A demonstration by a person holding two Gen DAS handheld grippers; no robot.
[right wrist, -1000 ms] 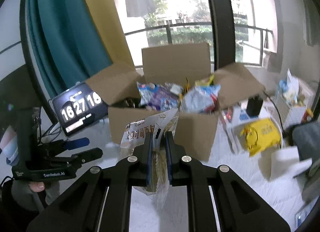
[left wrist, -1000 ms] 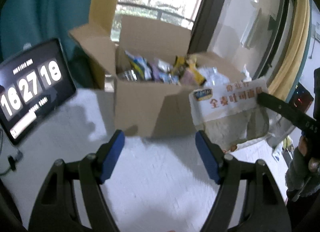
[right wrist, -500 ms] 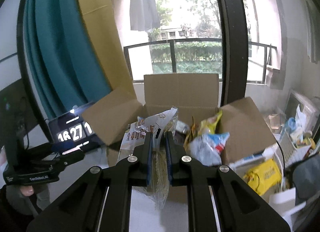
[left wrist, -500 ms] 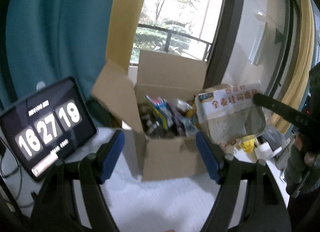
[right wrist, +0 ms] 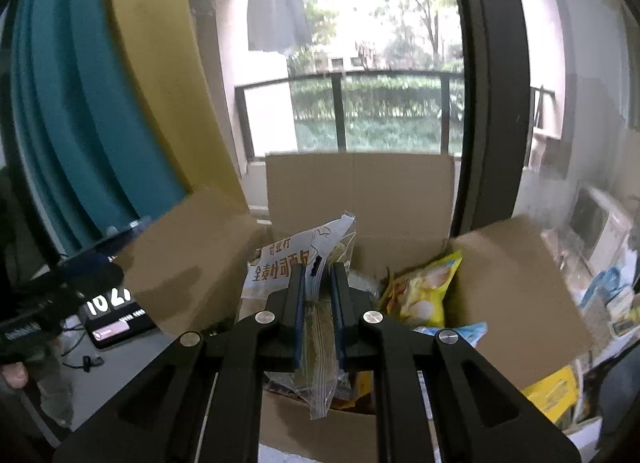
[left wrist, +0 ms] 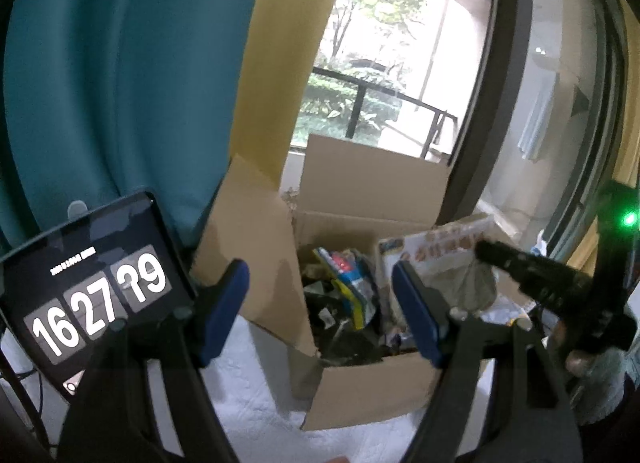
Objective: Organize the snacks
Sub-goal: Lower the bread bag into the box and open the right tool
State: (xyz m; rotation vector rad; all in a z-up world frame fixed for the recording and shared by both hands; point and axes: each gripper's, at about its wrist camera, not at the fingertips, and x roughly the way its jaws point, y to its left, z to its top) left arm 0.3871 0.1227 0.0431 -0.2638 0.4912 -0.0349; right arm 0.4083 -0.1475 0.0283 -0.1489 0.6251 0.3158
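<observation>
Home room by balcony: teal and yellow curtains, balcony railing, hanging laundry.

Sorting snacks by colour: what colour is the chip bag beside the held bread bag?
Yellow chip bag; the right wrist view shows it best.

A white-covered table carried an open cardboard box (snack-filled) and a propped tablet clock.

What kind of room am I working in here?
Probably a lived-in apartment room by a balcony: big window with railing and greenery outside, teal curtain, snack-filled cardboard box on a white-covered table.
</observation>
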